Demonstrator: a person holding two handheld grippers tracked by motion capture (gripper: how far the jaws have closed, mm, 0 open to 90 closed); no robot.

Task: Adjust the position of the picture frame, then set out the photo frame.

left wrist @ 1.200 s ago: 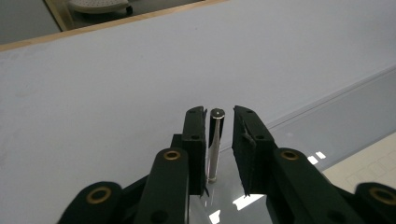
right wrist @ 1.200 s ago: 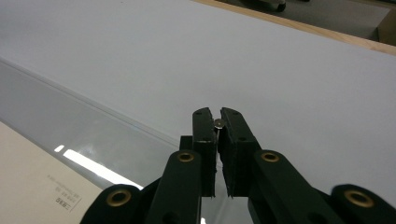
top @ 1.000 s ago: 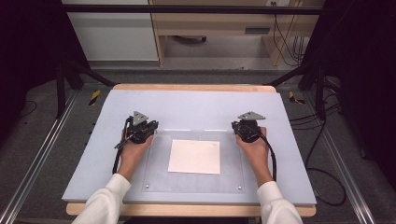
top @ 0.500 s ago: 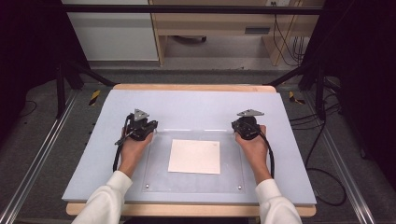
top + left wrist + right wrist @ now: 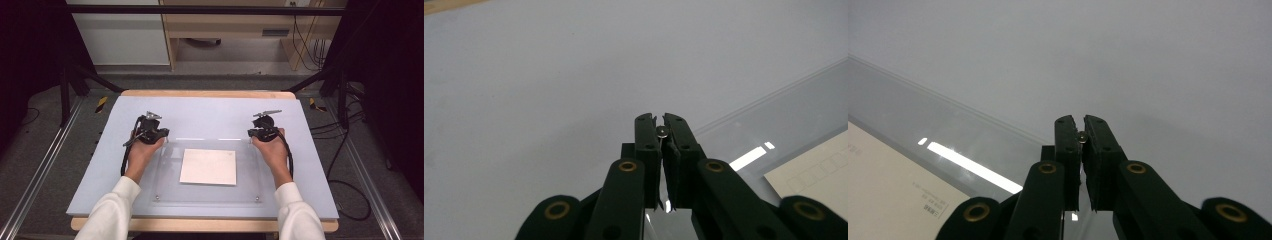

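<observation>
- At the far left corner of the clear plate point(image 5: 250, 170), the left tool point(image 5: 659, 120) has risen slightly within the last second; the right tool point(image 5: 1081, 121) kept its place.
- Both tools are clenched and carry nothing, so the work has probably not started.
- The plate lies flat on the bench point(image 5: 210, 112), with the white sheet point(image 5: 208, 166) between the tools, on their near side.

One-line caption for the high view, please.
Two hand-held claws, left claw and right claw, shut at the far corners of a clear acrylic sheet covering a white paper.
</observation>
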